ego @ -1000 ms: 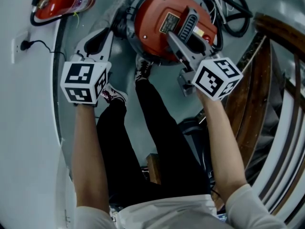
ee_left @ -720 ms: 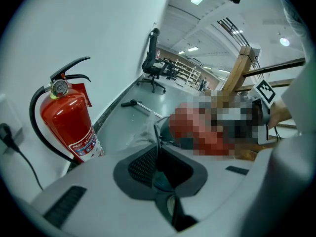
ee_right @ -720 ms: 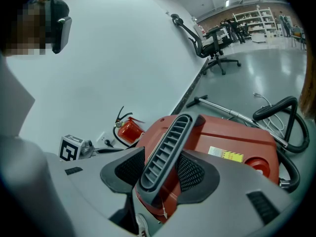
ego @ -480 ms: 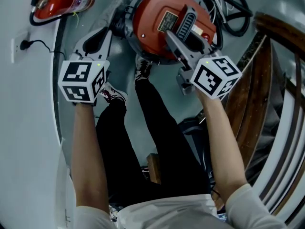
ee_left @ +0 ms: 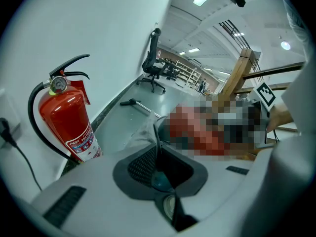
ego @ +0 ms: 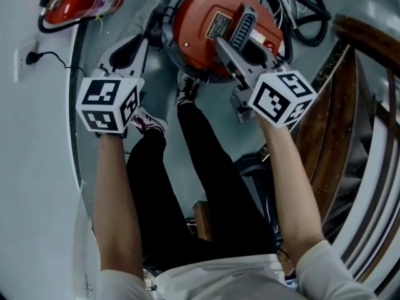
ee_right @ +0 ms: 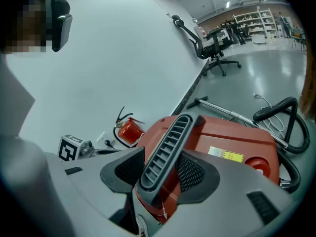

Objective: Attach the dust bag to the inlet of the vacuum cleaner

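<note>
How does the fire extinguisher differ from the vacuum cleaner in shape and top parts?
The fire extinguisher is a slim upright cylinder; the vacuum cleaner is wide and round. The fire extinguisher has a gauge and a black hose; the vacuum cleaner has a black ribbed handle. Both are red.

The vacuum cleaner (ego: 200, 36) stands on the floor (ego: 164, 92) under my right gripper (ee_right: 161, 173). It has a round red body with a yellow label (ee_right: 226, 154) on top and a black ribbed handle (ee_right: 165, 149) across the lid. That handle sits between my right gripper's pads, touched on both sides. The dust bag (ee_left: 143, 132) is limp grey cloth. Its thin dark edge stands upright between the pads of my left gripper (ee_left: 159, 171), whose jaws have just been opening slightly. The cloth lies beyond the tips, beside the cleaner.
</note>
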